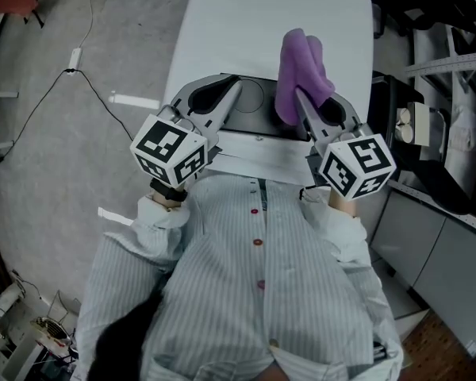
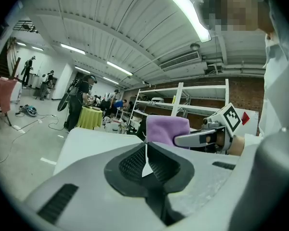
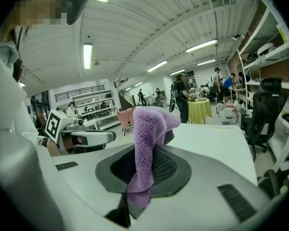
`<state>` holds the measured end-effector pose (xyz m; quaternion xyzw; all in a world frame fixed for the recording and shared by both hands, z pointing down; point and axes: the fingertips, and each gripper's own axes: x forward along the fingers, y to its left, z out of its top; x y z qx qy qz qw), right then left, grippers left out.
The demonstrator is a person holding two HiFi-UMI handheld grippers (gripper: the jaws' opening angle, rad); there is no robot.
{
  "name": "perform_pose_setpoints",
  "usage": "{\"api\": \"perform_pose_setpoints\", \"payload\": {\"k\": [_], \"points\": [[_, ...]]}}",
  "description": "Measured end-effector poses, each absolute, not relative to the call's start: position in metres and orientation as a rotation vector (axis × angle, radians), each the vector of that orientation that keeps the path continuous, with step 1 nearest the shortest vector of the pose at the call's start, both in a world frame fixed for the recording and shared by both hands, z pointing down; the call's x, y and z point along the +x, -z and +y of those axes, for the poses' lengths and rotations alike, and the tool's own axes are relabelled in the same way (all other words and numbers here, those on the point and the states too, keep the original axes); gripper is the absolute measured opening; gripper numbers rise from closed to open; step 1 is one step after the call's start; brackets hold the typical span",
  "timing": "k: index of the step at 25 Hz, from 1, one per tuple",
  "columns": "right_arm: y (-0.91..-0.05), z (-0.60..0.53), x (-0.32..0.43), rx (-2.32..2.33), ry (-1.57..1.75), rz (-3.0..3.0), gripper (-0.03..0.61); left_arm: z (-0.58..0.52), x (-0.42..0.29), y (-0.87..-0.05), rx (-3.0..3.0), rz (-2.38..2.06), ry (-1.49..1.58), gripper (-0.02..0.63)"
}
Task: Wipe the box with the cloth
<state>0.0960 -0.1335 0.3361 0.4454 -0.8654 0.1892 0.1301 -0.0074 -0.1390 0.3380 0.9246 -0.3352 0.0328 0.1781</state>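
Observation:
My right gripper (image 1: 301, 98) is shut on a purple cloth (image 1: 301, 66), which stands up above its jaws over the near end of the white table (image 1: 254, 22). In the right gripper view the cloth (image 3: 147, 134) runs down between the pads of that gripper (image 3: 145, 160). My left gripper (image 1: 230, 86) is shut with nothing in it; its jaws (image 2: 146, 150) meet in the left gripper view, where the cloth (image 2: 166, 129) shows beyond them. A flat white box with a dark top (image 1: 258, 145) lies at the table's near edge between both grippers, partly hidden.
Grey floor with a cable and power strip (image 1: 74, 56) lies to the left. Black chair and shelving (image 1: 448, 70) stand at the right, with grey cabinets (image 1: 436, 244) below. People and a yellow-green covered table (image 3: 202, 110) are far off in the hall.

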Motion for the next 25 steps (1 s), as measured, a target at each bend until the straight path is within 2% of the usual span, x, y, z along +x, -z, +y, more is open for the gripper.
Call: {"api": "perform_pose_setpoints", "payload": {"k": [12, 25], "points": [[-0.286, -0.132, 0.082, 1.307, -0.377, -2.622, 0.054, -0.133, 0.000, -0.296, 2.686, -0.951, -0.069, 0.012], [-0.288, -0.134, 0.091, 1.332, -0.379, -2.612, 0.054, -0.133, 0.009, -0.295, 2.701, -0.932, -0.055, 0.012]]}}
